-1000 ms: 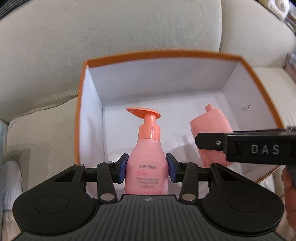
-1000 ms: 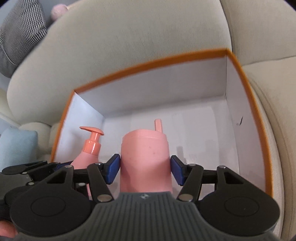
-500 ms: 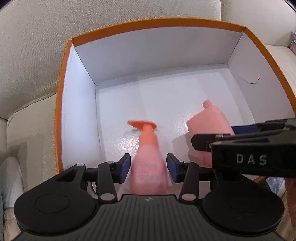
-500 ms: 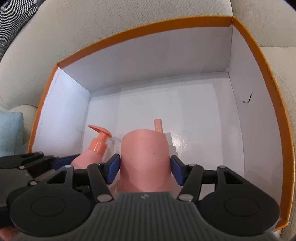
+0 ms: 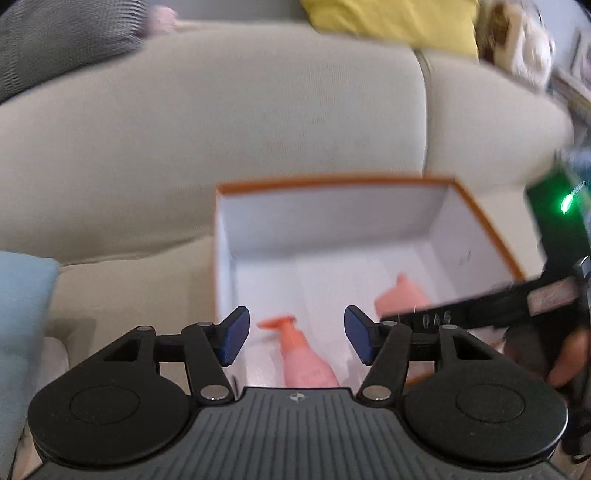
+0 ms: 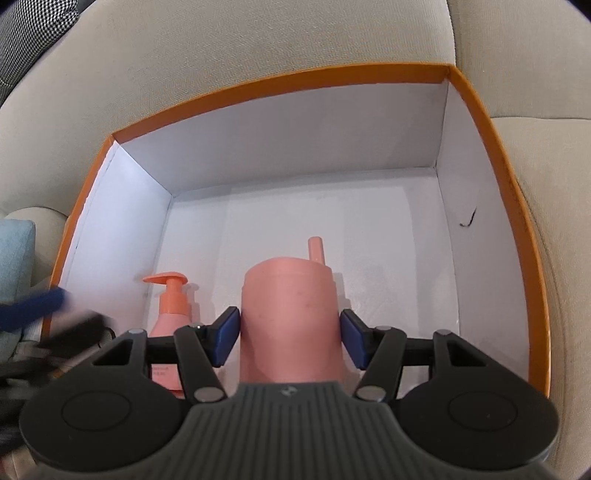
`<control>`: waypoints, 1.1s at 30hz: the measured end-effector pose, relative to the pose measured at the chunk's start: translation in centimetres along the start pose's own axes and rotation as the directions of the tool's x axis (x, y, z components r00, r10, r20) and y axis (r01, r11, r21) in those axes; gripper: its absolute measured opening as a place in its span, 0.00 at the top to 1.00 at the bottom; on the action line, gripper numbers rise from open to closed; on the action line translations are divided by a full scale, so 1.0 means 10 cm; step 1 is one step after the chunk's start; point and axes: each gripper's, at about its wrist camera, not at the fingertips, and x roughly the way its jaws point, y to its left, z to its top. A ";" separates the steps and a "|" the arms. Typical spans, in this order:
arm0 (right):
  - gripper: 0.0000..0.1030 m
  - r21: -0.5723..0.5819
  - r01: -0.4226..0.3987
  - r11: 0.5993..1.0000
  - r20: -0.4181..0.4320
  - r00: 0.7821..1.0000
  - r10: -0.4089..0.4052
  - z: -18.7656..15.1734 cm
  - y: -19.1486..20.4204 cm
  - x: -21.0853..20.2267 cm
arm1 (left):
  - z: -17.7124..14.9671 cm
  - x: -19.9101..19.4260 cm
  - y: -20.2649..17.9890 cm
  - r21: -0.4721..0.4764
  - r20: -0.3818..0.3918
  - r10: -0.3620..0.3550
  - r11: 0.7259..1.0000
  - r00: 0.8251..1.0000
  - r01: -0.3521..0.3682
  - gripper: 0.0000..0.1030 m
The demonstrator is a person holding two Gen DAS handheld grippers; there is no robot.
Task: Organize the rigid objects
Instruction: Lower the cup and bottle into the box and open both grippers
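Observation:
A pink pump bottle stands inside the orange-rimmed white box, near its front left; it also shows in the right wrist view. My left gripper is open and empty, lifted above and behind the bottle. My right gripper has its pads at the sides of a pink cup with a spout, which sits low in the box. The right pad shows a thin gap. The cup also shows in the left wrist view.
The box rests on a beige sofa seat before the back cushions. A light blue cushion lies at the left. A yellow cushion and a grey knit cushion sit on top of the sofa back.
My left gripper opened, let go of the pump bottle in the box, and pulled up and back. My right gripper lowered the cup further into the box and its jaws widened slightly.

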 end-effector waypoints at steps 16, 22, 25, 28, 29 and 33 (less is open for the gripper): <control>0.41 -0.084 0.037 0.996 -0.051 0.998 -0.042 0.10 0.49 0.18 | -0.24 0.20 0.70 -0.255 -0.102 -0.150 0.960 0.983 0.120 0.59; 0.41 -0.125 0.065 0.990 -0.098 0.992 -0.078 0.22 0.66 0.32 | -0.26 0.32 0.63 -0.273 -0.094 -0.182 0.950 0.979 0.151 0.69; 0.41 -0.184 0.085 0.979 -0.128 0.986 -0.110 0.16 0.78 0.38 | -0.27 0.30 0.66 -0.285 -0.091 -0.188 0.946 0.978 0.156 0.70; 0.41 -0.153 0.066 0.986 -0.148 0.985 -0.088 0.13 0.79 0.37 | -0.27 0.29 0.67 -0.300 -0.085 -0.198 0.940 0.976 0.164 0.70; 0.41 -0.138 0.065 0.988 -0.152 0.985 -0.086 0.13 0.78 0.36 | -0.27 0.31 0.67 -0.305 -0.085 -0.199 0.938 0.976 0.165 0.70; 0.41 -0.066 0.023 0.998 -0.197 0.980 -0.036 0.15 0.75 0.33 | -0.28 0.32 0.68 -0.318 -0.081 -0.203 0.933 0.976 0.168 0.70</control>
